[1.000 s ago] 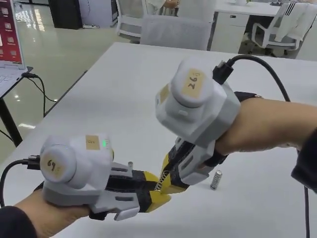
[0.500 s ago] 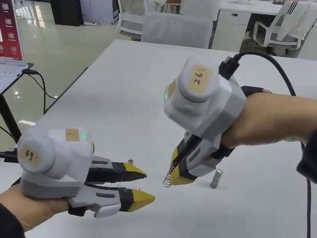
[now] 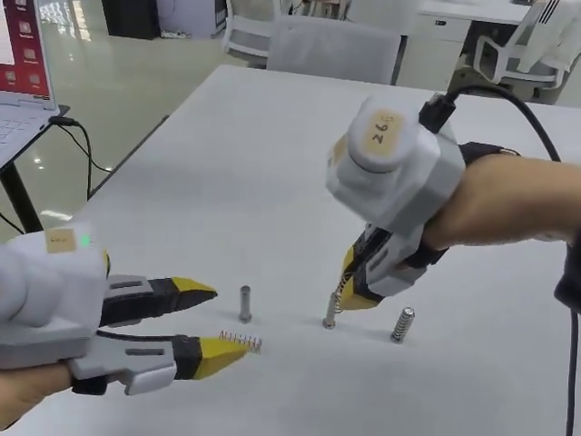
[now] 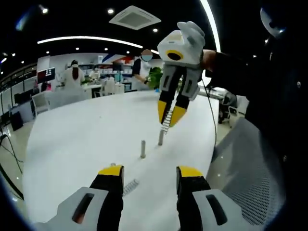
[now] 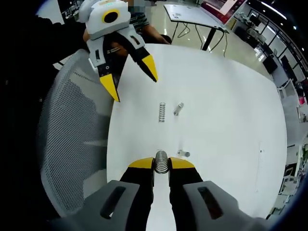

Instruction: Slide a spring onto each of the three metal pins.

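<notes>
Held spring (image 5: 161, 161): clamped between the closed jaws of the right gripper (image 3: 352, 298), its lower end just at the top of the middle pin (image 3: 329, 312). Loose spring (image 3: 241, 341): lying flat on the white table (image 3: 272, 182), just beside the lower tip of the left gripper (image 3: 207, 322), whose jaws are spread and hold nothing. Seated spring (image 3: 402, 324): upright on the right-hand pin. Left-hand pin (image 3: 245, 302): bare, upright.

A: Your right gripper (image 3: 348, 298) had a white shell with a round cap and black jaws tipped yellow.
B: On that cap you carried a tan label (image 3: 383, 132) marked "26", and a black cable (image 3: 495, 95) was plugged in just behind it.
A: Left of the right gripper, your left gripper (image 3: 227, 320) matched it, with a green light (image 3: 84, 241) beside a tan sticker (image 3: 62, 241).
B: Behind the right gripper, you wore a dark sleeve (image 3: 570, 282).
</notes>
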Demonstrator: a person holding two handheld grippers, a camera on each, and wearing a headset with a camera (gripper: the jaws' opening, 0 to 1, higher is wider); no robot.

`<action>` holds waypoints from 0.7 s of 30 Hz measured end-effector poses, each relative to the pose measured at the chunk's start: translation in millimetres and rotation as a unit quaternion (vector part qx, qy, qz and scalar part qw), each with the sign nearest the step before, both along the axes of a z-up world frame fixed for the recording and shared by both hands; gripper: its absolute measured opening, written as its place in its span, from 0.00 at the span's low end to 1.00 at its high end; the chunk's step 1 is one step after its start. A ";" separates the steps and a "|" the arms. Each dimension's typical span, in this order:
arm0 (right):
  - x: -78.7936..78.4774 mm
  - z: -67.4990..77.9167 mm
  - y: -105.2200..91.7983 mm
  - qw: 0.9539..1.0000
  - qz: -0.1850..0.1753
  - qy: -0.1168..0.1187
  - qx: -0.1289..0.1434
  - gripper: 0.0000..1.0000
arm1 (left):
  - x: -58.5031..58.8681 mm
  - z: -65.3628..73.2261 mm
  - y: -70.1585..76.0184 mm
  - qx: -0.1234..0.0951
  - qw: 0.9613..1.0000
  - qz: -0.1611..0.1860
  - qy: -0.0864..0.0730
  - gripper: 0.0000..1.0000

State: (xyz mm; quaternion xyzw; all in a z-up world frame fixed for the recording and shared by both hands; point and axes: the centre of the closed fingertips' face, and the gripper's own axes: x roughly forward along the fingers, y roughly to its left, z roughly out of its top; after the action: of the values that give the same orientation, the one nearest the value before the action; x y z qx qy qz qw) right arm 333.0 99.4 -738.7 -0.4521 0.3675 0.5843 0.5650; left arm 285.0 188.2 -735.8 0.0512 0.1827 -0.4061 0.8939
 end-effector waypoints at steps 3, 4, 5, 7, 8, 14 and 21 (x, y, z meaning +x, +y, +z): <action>11.4 -2.3 -2.5 1.000 -0.009 -0.008 -0.006 0.08 | -1.0 0.0 -2.9 -0.004 1.000 0.002 -0.002 0.39; 15.7 -3.8 -2.5 1.000 -0.012 -0.007 -0.005 0.08 | -1.4 0.1 -4.3 -0.006 1.000 0.002 -0.001 0.40; 18.2 -5.0 -2.2 1.000 -0.015 -0.005 -0.004 0.08 | -1.6 0.2 -5.1 -0.007 1.000 0.003 -0.002 0.40; 26.1 -9.5 -2.4 1.000 -0.023 -0.007 -0.008 0.08 | -2.1 0.4 -6.8 -0.009 1.000 0.004 -0.002 0.41; 30.7 -12.5 -2.5 1.000 -0.027 -0.008 -0.011 0.08 | -2.2 0.8 -7.6 -0.010 1.000 0.005 -0.003 0.41; 46.3 -28.8 -0.8 0.999 -0.035 -0.013 -0.026 0.08 | -3.1 -1.5 -10.3 -0.011 1.000 0.010 -0.003 0.41; 49.0 -44.6 1.7 0.999 -0.034 -0.001 -0.041 0.08 | -3.0 -5.1 -9.1 -0.001 1.000 0.012 -0.003 0.40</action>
State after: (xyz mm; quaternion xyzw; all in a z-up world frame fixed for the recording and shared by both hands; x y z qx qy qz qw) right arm 382.0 101.1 -783.2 -0.4625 0.4058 0.5492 0.5655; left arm 282.0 179.2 -740.9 0.0493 0.1803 -0.3957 0.8992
